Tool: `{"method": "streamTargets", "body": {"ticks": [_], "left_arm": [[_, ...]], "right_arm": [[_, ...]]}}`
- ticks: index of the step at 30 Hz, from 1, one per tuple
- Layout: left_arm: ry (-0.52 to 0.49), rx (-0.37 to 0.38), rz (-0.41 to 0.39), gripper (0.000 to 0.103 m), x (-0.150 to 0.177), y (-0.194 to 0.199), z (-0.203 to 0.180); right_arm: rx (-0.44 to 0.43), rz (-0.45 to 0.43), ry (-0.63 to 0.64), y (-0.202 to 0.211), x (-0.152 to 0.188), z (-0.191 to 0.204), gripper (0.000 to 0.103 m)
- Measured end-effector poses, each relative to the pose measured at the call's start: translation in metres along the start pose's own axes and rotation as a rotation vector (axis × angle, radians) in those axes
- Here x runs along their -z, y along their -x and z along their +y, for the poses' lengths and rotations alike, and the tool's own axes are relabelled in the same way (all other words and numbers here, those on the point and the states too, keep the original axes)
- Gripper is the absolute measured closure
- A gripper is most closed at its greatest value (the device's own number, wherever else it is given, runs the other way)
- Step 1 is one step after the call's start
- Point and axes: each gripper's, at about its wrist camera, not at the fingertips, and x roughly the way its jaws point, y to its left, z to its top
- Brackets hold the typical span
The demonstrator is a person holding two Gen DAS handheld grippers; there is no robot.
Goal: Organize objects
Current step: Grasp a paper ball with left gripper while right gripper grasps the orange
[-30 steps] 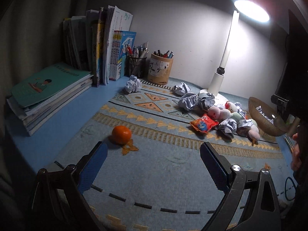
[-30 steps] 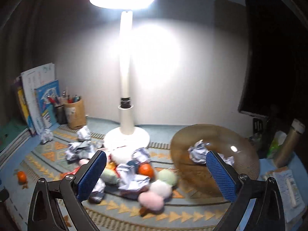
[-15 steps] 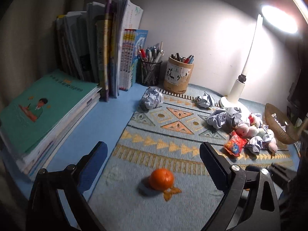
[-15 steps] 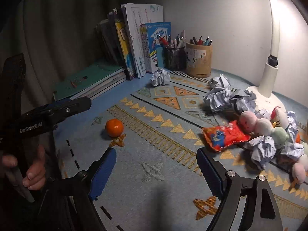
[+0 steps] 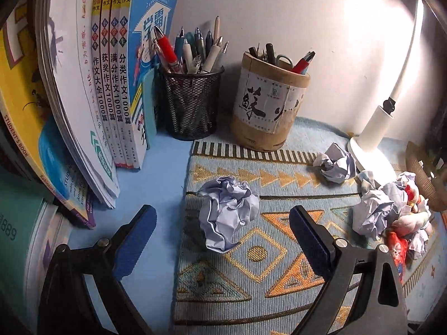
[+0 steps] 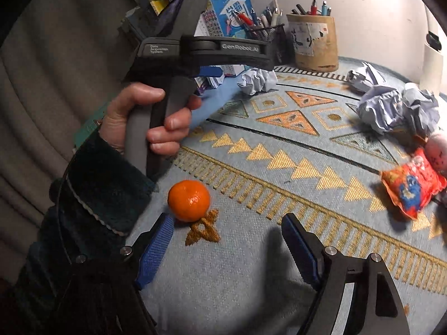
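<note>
The lamp (image 5: 377, 122) head was cut off by the picture's top edge in the left wrist view. The woven basket (image 5: 419, 173) was mostly cropped at the right edge. The book stack (image 5: 25, 139) ran past the left edge. In the right wrist view, the person's hand (image 6: 145, 117) and gripper handle hid the books behind, and the pink toy (image 6: 437, 150) was blurred and cropped.

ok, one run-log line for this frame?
left gripper: open, around crumpled paper ball, no contact | right gripper: closing, empty, near mandarin | mat: clutter unsorted
</note>
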Motion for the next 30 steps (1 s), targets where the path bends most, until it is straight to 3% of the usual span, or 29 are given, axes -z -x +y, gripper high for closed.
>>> {"method": "streamTargets", "body": {"ticks": [7, 8, 9, 10, 12, 13, 18, 22, 25, 30], "left_arm": [[-0.037, -0.003, 0.012, 0.010, -0.005, -0.018, -0.005], [-0.051, 0.001, 0.014, 0.021, -0.005, -0.020, -0.009], [-0.070, 0.003, 0.029, 0.047, -0.004, -0.024, -0.012], [-0.088, -0.016, 0.052, 0.060, -0.002, -0.029, -0.016], [-0.095, -0.034, 0.049, 0.067, -0.002, -0.029, -0.016], [-0.090, -0.019, 0.036, 0.069, -0.001, -0.027, -0.015], [-0.102, -0.040, -0.005, 0.071, 0.002, -0.018, -0.019], [-0.110, -0.050, -0.017, 0.071, 0.009, -0.008, -0.031], [-0.123, -0.013, -0.037, 0.071, 0.012, 0.014, -0.058], [-0.169, 0.068, -0.081, 0.071, 0.031, 0.075, -0.138]], "right_arm": [[0.006, 0.048, 0.064, -0.032, -0.018, 0.021, 0.024], [0.018, 0.053, 0.071, -0.035, -0.020, 0.023, 0.026], [0.030, 0.059, 0.079, -0.040, -0.022, 0.024, 0.036], [0.041, 0.056, 0.087, -0.041, -0.023, 0.025, 0.042], [-0.031, 0.063, 0.072, -0.041, -0.023, 0.022, 0.066], [-0.032, 0.060, 0.070, -0.039, -0.022, 0.022, 0.066], [-0.020, 0.007, 0.039, -0.014, -0.016, 0.005, 0.066], [0.021, -0.082, 0.020, 0.053, 0.006, -0.031, 0.066], [0.128, -0.141, 0.002, 0.106, 0.024, -0.066, 0.066], [0.350, -0.208, -0.012, 0.182, 0.056, -0.114, 0.066]]}}
